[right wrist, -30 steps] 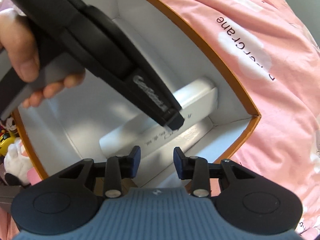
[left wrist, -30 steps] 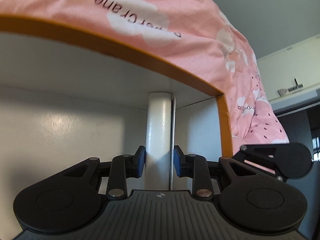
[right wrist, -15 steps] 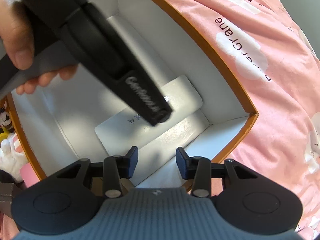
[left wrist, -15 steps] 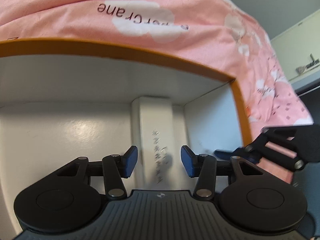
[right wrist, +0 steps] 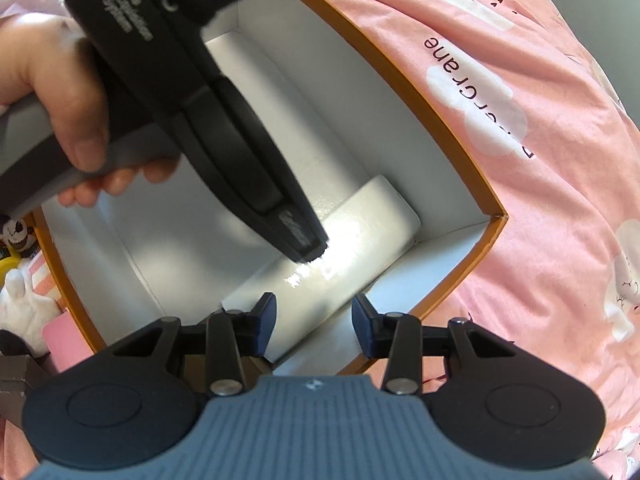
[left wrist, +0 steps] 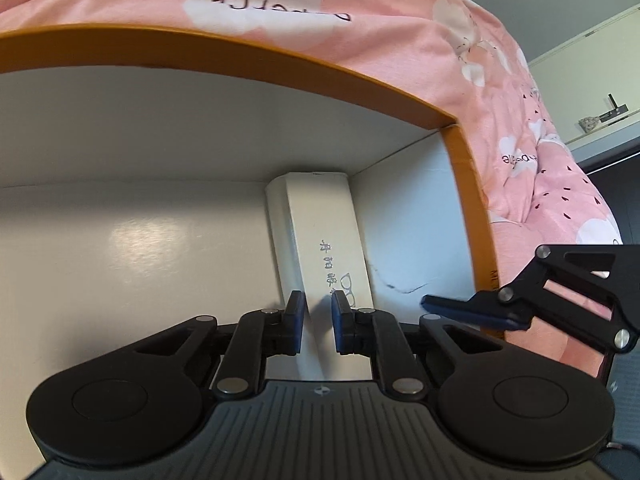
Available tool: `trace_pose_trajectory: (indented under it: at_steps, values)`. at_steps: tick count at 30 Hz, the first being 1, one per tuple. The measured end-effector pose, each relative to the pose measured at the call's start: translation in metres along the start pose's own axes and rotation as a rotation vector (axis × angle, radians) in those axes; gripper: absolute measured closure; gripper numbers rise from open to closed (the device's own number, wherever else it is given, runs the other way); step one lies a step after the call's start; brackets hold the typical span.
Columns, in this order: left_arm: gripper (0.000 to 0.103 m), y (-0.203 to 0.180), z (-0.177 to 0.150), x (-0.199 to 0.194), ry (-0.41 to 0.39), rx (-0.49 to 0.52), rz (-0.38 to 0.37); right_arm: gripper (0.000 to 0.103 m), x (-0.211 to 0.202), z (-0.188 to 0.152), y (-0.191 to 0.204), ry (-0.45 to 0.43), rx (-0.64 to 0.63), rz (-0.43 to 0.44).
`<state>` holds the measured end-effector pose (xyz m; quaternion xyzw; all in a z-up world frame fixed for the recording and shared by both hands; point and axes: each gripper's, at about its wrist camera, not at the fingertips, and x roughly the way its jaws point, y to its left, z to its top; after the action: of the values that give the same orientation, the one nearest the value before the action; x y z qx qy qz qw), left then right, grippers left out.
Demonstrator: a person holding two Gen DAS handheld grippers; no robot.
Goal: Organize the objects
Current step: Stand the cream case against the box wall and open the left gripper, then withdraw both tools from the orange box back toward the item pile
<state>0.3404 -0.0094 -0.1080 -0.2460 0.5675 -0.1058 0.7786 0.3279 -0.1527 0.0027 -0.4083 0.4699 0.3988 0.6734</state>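
The white glasses case, long, glossy, printed with small characters and a spectacles drawing, lies in our orange-rimmed box. Our left gripper is closed, empty; our right gripper hovers half-open, empty.

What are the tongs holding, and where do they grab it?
Nothing. The left tongs are shut empty over the white case in the box; the right tongs, just opened wider, hold nothing too.
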Motion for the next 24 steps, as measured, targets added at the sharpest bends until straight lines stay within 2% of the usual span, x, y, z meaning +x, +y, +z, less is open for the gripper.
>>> trace_pose_trajectory:
  at_steps: [6, 10, 15, 19, 24]
  values:
    - [0.087, -0.003, -0.005, -0.005, -0.033, 0.02, 0.013, 0.059, 0.005, 0.001, 0.003, -0.006, -0.012, -0.008]
    - [0.083, -0.015, -0.017, -0.025, -0.108, 0.085, 0.018, 0.06, 0.003, 0.003, 0.007, -0.006, -0.017, -0.007]
    - [0.079, -0.029, -0.032, -0.058, -0.218, 0.162, 0.073, 0.06, -0.007, 0.005, 0.015, -0.008, -0.008, -0.016]
    - [0.064, -0.036, -0.052, -0.092, -0.311, 0.192, 0.087, 0.059, -0.024, 0.002, 0.022, -0.049, 0.032, -0.011]
    - [0.054, -0.049, -0.083, -0.128, -0.414, 0.253, 0.1, 0.059, -0.044, -0.009, 0.036, -0.129, 0.116, -0.051]
